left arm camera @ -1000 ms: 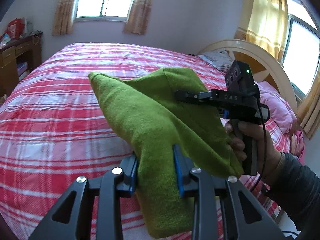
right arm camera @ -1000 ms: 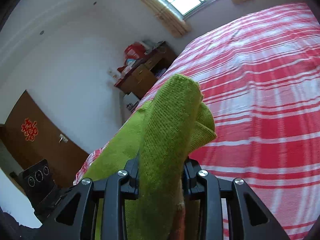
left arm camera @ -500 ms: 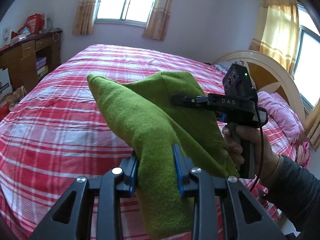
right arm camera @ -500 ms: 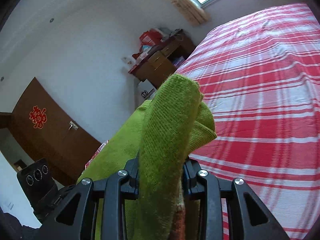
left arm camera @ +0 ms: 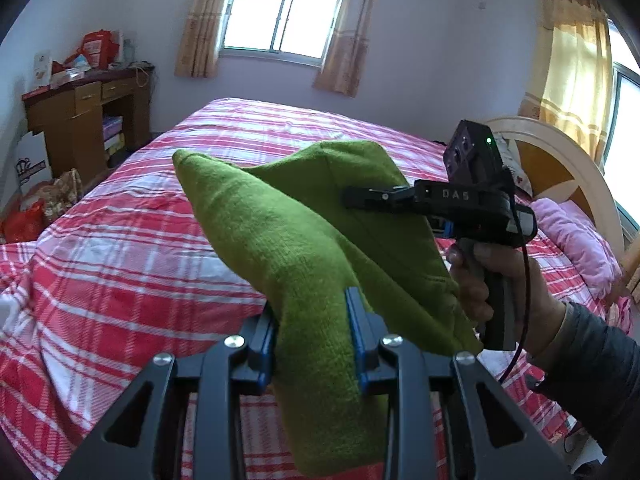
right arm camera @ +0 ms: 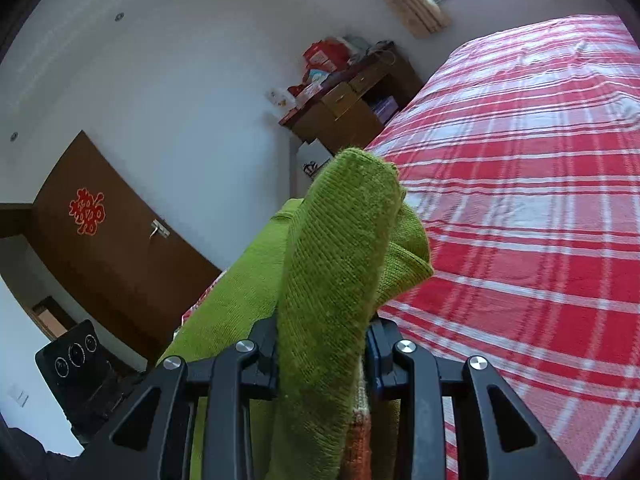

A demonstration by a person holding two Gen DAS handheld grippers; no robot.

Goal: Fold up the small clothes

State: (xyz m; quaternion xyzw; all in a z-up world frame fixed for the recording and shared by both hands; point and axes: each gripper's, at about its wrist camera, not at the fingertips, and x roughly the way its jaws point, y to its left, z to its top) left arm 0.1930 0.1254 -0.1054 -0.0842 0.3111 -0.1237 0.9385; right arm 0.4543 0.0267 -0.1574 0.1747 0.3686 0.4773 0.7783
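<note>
Two grippers, the left gripper (left arm camera: 312, 336) and the right gripper (right arm camera: 322, 354), each clamped one fuzzy green knitted garment (left arm camera: 280, 232) above a red-checked bed (left arm camera: 120, 240).

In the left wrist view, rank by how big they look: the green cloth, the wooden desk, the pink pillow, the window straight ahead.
1. Green cloth, though it is nearest the camera.
2. Wooden desk and window: too alike to rank.
3. Pink pillow, smallest.
</note>
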